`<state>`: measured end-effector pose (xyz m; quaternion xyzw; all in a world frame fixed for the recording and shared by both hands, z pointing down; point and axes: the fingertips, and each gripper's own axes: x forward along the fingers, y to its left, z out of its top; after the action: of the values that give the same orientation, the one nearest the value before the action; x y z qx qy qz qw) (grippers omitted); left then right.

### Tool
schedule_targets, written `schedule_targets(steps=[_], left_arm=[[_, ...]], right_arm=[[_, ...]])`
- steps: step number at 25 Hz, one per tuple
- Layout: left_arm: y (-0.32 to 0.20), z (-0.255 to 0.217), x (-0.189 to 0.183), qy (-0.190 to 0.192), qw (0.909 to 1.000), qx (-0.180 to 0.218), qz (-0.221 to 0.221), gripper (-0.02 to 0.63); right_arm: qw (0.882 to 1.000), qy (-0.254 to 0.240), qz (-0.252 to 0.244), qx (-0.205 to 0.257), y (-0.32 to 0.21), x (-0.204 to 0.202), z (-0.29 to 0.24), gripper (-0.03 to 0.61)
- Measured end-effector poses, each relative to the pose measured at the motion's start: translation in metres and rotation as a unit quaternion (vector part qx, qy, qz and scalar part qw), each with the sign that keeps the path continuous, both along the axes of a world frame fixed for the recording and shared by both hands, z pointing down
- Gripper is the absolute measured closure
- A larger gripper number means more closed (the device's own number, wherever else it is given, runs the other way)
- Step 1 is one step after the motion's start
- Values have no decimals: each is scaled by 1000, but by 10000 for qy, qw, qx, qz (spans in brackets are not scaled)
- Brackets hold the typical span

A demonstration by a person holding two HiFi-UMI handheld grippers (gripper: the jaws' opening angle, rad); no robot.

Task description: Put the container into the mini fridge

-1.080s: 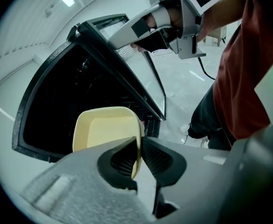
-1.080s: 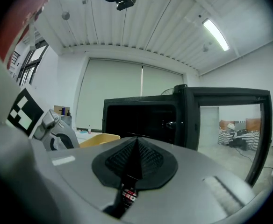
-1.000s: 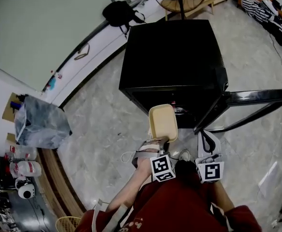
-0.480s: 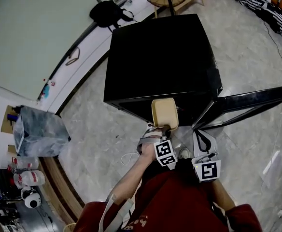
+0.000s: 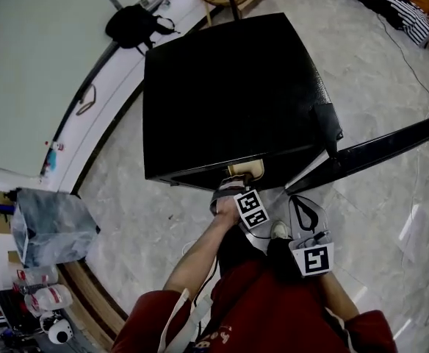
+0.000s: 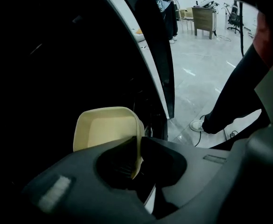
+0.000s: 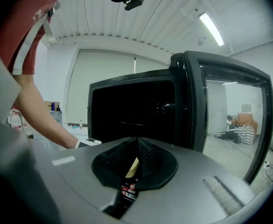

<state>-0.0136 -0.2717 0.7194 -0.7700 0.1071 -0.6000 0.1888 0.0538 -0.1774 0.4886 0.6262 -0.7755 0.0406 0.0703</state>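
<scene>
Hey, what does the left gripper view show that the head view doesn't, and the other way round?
Only the left gripper view: the left gripper shut on the rim of the cream container, whose hollow faces the camera against the dark interior. Only the head view: the black top of the mini fridge, the right gripper, a grey bag on the floor. Both: the container, the open fridge door, the person's shoe.

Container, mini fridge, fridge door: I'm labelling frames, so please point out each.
container (image 6: 106, 129), left gripper view, its pale inner floor.
mini fridge (image 5: 229, 94), head view, its black top panel.
fridge door (image 5: 376, 149), head view, the open door's upper edge.
</scene>
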Motion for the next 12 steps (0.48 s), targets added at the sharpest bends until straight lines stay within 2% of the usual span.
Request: schedule_targets(steps=[7, 12], left_arm=[[-32, 30, 1, -109, 9999, -44, -102, 575], [-54, 44, 1, -101, 9998, 68, -174, 572]], right_arm=[[9995, 174, 214, -131, 3, 4, 5, 577], [9989, 292, 310, -206, 5, 7, 11, 577]])
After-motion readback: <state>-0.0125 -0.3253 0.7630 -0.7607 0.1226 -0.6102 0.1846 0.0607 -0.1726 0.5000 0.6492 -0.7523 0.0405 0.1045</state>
